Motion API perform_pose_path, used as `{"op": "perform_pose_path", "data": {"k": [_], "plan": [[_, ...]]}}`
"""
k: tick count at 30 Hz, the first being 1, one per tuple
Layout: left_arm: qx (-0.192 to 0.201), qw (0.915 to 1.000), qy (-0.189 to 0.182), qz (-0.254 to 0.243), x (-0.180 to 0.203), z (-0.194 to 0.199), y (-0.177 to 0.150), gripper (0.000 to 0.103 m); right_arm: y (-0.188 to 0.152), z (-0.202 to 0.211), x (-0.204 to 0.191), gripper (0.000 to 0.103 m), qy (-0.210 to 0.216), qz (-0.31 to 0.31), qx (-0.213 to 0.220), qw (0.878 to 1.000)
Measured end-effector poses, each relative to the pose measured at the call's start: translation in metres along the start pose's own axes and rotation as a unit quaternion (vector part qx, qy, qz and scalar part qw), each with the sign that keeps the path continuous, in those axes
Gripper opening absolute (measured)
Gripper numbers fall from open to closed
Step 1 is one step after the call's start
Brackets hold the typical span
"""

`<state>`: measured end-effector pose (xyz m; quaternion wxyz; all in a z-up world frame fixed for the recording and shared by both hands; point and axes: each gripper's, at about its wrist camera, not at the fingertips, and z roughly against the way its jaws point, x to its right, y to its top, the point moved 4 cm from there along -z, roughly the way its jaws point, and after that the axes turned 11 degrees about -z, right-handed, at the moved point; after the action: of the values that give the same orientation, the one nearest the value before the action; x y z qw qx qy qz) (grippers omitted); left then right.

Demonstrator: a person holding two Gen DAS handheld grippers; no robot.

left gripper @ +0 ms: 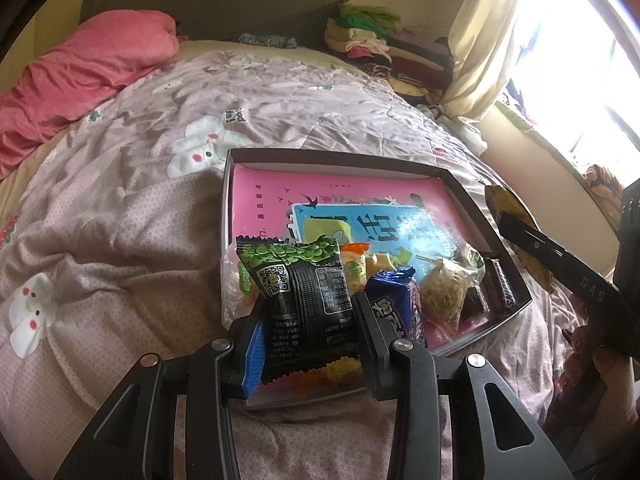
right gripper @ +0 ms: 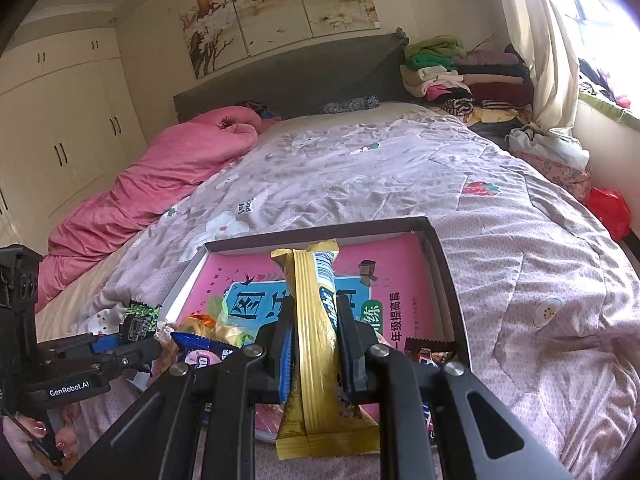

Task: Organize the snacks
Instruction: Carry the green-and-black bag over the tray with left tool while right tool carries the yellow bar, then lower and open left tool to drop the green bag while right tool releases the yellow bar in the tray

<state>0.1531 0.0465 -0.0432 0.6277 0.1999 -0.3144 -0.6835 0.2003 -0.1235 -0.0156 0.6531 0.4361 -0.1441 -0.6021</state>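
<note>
Two snacks are off the bed, one per gripper. The left gripper (left gripper: 310,332) has its jaws closed narrowly on a black-and-green packet (left gripper: 304,300), held above the near-left corner of the shallow box (left gripper: 340,155). The right gripper (right gripper: 314,354) is clamped tight on one long yellow wrapper (right gripper: 316,344), upright above the box's near edge. One pink book (left gripper: 344,196) lines the box bottom. On it lie roughly six more snacks, among them one blue packet (left gripper: 394,300), one clear bag of brownish bits (left gripper: 442,294) and one dark chocolate bar (left gripper: 502,286). The box sits on one flowered quilt (left gripper: 120,220), beside one pink duvet (left gripper: 80,76).
</note>
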Motion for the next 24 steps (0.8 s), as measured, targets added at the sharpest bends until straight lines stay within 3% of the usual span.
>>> {"op": "perform_pose_path", "data": {"k": [13, 24], "plan": [[-0.017, 0.9998, 0.001, -0.008, -0.003, -0.011, -0.002, 0.041, 0.003, -0.011, -0.001, 0.019, -0.023, -0.001, -0.016, 1.000], [-0.019, 0.9998, 0.003, -0.007, -0.009, -0.013, -0.003, 0.041, -0.013, -0.023, -0.017, 0.019, -0.004, -0.009, -0.042, 0.999]]}}
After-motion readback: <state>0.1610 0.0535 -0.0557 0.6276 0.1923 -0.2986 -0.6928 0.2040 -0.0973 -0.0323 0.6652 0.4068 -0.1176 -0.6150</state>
